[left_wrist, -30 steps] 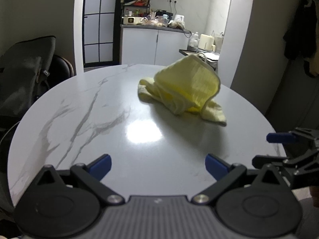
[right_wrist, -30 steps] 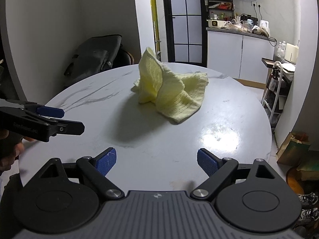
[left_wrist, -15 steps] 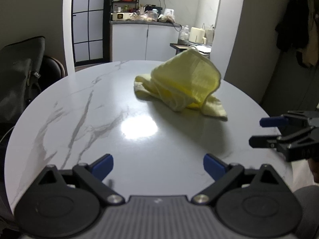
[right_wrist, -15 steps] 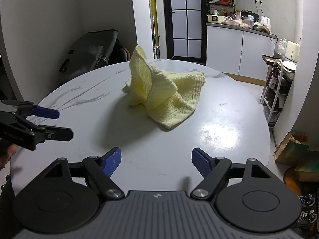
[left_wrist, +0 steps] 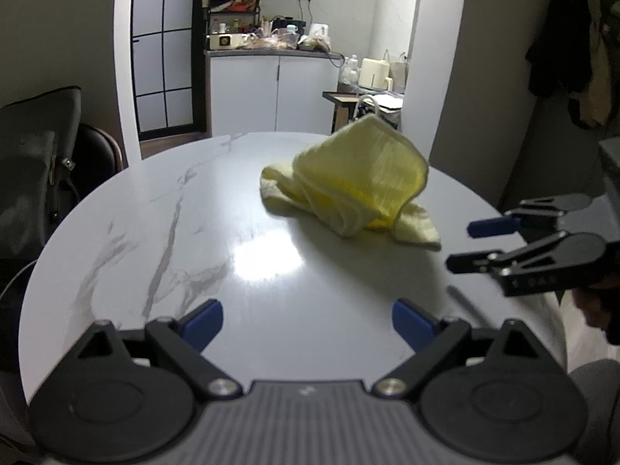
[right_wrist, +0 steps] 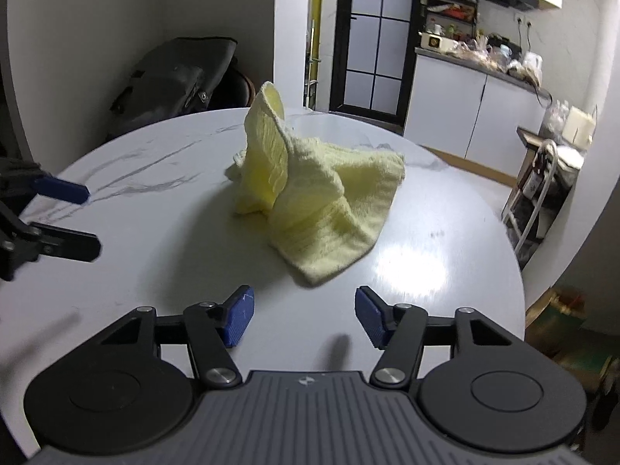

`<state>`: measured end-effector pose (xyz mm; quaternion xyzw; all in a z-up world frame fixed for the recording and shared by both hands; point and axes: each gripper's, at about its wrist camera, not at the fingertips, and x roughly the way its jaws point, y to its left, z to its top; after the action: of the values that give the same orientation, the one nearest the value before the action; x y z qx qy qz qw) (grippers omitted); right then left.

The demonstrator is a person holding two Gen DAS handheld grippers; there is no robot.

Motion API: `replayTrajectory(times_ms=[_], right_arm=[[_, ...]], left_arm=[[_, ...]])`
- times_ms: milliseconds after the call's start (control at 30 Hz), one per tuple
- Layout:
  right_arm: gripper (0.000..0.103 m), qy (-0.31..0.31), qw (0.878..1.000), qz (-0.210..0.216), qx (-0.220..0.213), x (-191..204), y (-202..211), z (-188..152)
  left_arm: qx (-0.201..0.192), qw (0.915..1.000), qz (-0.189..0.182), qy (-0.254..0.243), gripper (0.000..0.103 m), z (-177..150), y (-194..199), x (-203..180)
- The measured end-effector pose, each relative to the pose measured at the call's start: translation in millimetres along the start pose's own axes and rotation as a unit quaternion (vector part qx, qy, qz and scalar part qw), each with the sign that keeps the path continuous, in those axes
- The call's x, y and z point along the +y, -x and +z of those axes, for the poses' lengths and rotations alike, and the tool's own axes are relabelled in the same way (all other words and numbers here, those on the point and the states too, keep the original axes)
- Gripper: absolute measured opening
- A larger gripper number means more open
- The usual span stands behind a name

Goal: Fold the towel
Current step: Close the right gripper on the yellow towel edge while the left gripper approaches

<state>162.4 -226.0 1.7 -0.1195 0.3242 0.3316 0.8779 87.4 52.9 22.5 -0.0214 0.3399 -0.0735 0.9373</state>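
A crumpled pale yellow towel [left_wrist: 356,186] [right_wrist: 321,193] lies in a heap on the round white marble table [left_wrist: 193,232] [right_wrist: 155,271], with one fold standing up. My left gripper [left_wrist: 307,319] [right_wrist: 83,219] hovers over the table's near edge, well short of the towel. It is wide open, its jaws closing slightly, with nothing between them. My right gripper [right_wrist: 305,316] [left_wrist: 471,244] sits just in front of the towel's near corner. Its jaws are closing over bare tabletop, and the blue pads [right_wrist: 240,316] do not touch the cloth.
A black bag [left_wrist: 35,162] [right_wrist: 174,73] rests on a chair behind the table. Beyond it stand a glass-paned door and a cluttered kitchen counter [left_wrist: 271,89]. A small rack [right_wrist: 542,182] and a paper bag [right_wrist: 558,310] stand on the floor to the right.
The right gripper's jaws have narrowed and it has come in closer to the towel's near corner. The left gripper has barely moved. The towel lies as before.
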Motion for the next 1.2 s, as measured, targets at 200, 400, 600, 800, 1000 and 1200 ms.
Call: replayTrajectory(times_ms=[200, 400, 600, 800, 1000, 1200], right_arm=[[0.044, -0.010, 1.000, 0.011, 0.007, -4.2, -16.9, 8.4], [0.042, -0.012, 1.000, 0.014, 0.007, -4.9, -24.9, 12.0], [0.042, -0.011, 1.000, 0.019, 0.007, -4.2, -29.6, 14.9], [0.019, 0.000, 0.999, 0.030, 0.015, -2.2, -32.7, 20.5], [0.011, 0.001, 0.999, 0.034, 0.016, 3.4, -31.1, 20.4], [0.010, 0.012, 0.999, 0.030, -0.005, 14.8, -14.8, 18.5]], left_arm=[[-0.020, 0.9998, 0.001, 0.006, 0.096, 17.4, 3.6, -1.5], [-0.016, 0.9998, 0.006, 0.011, 0.096, 14.7, 3.0, -5.5], [-0.011, 0.9997, 0.007, 0.018, 0.096, 7.0, 1.9, -9.2], [-0.011, 0.9997, 0.004, 0.020, 0.096, 3.3, 7.0, -8.3], [-0.005, 0.9996, 0.005, 0.026, 0.096, -3.5, 7.6, -2.8], [-0.002, 0.9993, 0.006, 0.037, 0.097, -8.7, 6.7, 0.6]])
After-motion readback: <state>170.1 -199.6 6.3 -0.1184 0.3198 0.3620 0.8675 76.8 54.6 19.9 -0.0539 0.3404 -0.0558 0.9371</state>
